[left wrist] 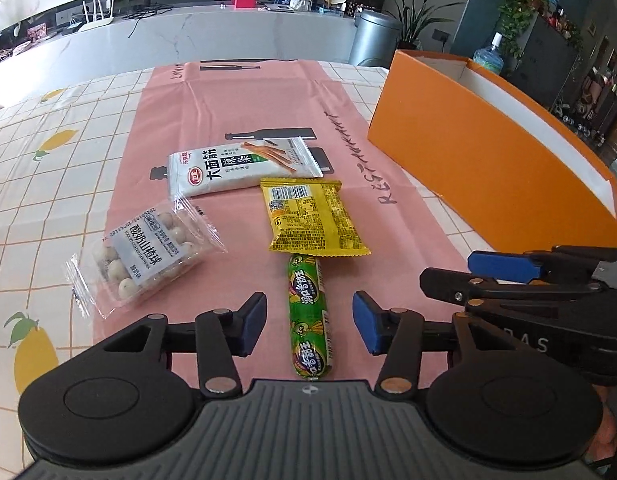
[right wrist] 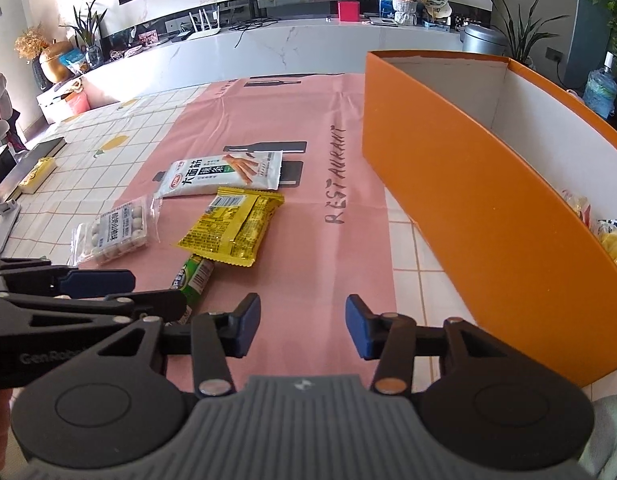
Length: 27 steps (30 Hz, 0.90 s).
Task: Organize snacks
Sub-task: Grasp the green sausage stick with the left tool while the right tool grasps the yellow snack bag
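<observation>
The left tool (left wrist: 308, 322), jaws open astride the sausage (left wrist: 309, 316), looks set to pinch it for the box (left wrist: 488, 168); the right tool (right wrist: 302, 326) hangs open, empty.

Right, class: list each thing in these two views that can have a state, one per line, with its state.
left gripper: jaws open, straddling the green sausage, not clamped.
right gripper: jaws open, holding nothing.
green sausage: lying flat on the mat.
yellow packet: sealed, flat, label side up.
white packet: sealed, flat.
clear pack of balls: sealed, flat.
orange box: open-topped, some snacks inside.
</observation>
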Tool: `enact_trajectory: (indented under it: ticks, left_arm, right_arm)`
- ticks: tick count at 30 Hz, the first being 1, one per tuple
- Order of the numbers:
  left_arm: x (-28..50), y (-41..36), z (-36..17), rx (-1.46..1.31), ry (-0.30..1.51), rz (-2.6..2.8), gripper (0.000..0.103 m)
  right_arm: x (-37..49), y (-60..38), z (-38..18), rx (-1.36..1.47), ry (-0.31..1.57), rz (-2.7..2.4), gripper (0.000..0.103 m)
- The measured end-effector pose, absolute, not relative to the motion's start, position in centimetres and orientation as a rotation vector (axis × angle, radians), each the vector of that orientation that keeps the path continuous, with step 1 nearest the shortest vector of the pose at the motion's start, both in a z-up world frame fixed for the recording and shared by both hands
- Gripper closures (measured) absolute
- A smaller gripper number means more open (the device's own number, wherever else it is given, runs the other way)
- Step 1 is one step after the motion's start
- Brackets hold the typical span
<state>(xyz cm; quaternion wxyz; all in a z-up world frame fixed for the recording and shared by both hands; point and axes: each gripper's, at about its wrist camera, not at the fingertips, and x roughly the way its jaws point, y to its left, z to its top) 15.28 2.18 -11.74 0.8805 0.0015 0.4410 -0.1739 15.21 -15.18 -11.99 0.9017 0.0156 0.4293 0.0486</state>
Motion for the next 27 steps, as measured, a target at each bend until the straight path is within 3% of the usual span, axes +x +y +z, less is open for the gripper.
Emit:
enact_trajectory:
  ticks: [5,9,13,18,27]
  left_arm:
    - [15.9,1.1,-12.7,0.05,0.948,-0.346,0.057]
    - [15.9,1.3,-12.9,0.051,0.962,-0.348,0.077]
    - [15.5,2.1,-12.7,0.042,0.973,-0.318,0.078]
    - [15.3,4.1,-12.2,0.007,0.985,-0.244,0.078]
    - [16.0,6.9,-12.2,-0.073,1.003,-0.14,0.078]
  right_arm:
    - [15.8,-15.6,-12.4,0.054,0.891,0.124,0.058]
    - [16.5,-15.4,-12.4,0.062,0.878,0.144,0.058]
    - [17.5,-14.9,-12.3,0.09,0.873,0.169,0.052]
    - [19.1,-13.4,-12.2,0.127,0.876,0.198,0.038]
    - [22.7,-9.9,-13.8,0.093,0.932,0.19,0.036]
